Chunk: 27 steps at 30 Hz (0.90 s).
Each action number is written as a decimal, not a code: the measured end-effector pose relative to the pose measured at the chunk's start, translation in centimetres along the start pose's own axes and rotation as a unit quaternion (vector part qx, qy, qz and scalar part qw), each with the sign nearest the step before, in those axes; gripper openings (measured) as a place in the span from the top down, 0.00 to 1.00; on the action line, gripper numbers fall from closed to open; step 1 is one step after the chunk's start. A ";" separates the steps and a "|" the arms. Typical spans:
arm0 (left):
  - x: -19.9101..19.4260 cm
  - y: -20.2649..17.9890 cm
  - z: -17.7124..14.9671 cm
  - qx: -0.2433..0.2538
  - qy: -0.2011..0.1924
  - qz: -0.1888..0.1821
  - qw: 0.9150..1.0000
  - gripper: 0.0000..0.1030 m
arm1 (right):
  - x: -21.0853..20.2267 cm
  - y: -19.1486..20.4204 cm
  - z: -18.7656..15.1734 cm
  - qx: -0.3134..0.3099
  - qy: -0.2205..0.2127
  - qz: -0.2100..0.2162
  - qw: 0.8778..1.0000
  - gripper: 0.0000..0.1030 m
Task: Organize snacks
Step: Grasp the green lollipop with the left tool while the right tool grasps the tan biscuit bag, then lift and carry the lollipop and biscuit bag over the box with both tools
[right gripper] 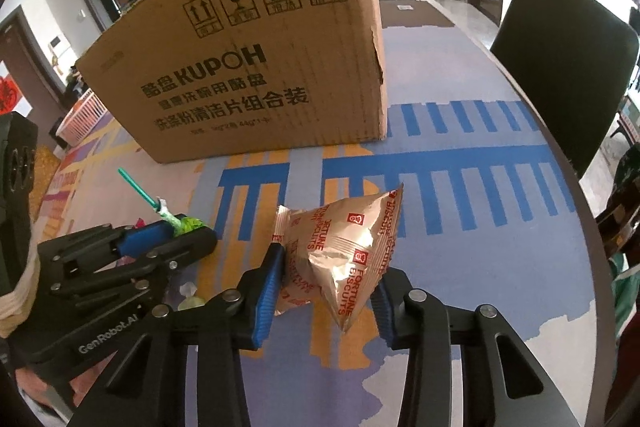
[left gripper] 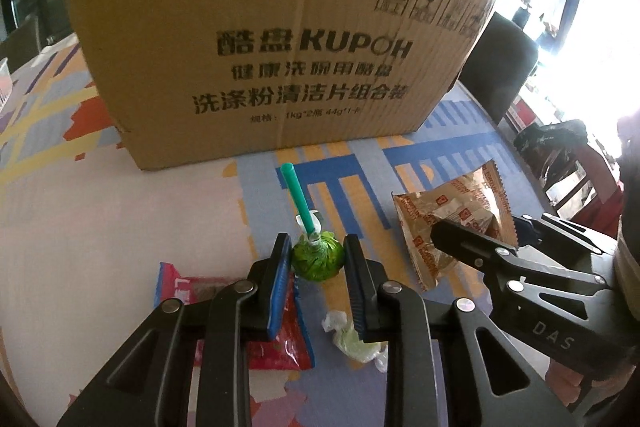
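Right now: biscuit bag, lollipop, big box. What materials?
Biscuit bag: likely metallised foil film, glossy, creased, crimped edges. Lollipop: green head in clear crinkled wrap, probably plastic film; teal stick looks like matte plastic. Box: brown corrugated cardboard, matte, vertical fluting and a worn corner.

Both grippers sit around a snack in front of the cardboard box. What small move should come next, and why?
Probably lift both straight up. The left gripper brackets the green foil-wrapped lollipop, the right gripper pinches the shiny gold Fortune Biscuits bag, and the tall brown cardboard box stands just behind, its top above both, so height comes first. Whether the left pads actually touch the lollipop is unclear.
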State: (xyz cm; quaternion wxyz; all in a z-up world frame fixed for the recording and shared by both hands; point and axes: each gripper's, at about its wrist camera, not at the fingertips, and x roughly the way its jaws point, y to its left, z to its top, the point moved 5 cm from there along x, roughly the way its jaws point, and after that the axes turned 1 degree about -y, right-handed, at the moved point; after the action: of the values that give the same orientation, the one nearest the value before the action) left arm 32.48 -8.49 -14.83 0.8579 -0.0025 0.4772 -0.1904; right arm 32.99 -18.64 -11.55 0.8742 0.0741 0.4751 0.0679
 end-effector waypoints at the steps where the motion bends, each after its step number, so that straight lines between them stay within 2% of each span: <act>1: -0.4 0.0 0.0 0.000 -0.004 0.004 1.000 0.74 | -0.2 0.0 0.0 0.000 -0.002 0.000 1.000 0.59; 16: -6.3 -0.4 1.0 -0.012 -0.064 0.010 0.998 0.74 | -5.3 1.5 1.6 -0.021 -0.065 0.001 0.998 0.59; 27: -11.4 -0.3 3.7 -0.012 -0.127 0.026 0.991 0.74 | -9.3 3.2 4.1 -0.032 -0.119 0.011 0.992 0.59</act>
State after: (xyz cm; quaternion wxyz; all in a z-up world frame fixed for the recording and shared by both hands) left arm 30.03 -5.72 -3.45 0.9162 -0.0244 0.3664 -0.1604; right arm 31.31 -17.48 -1.10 0.9257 0.0586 0.3643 0.0836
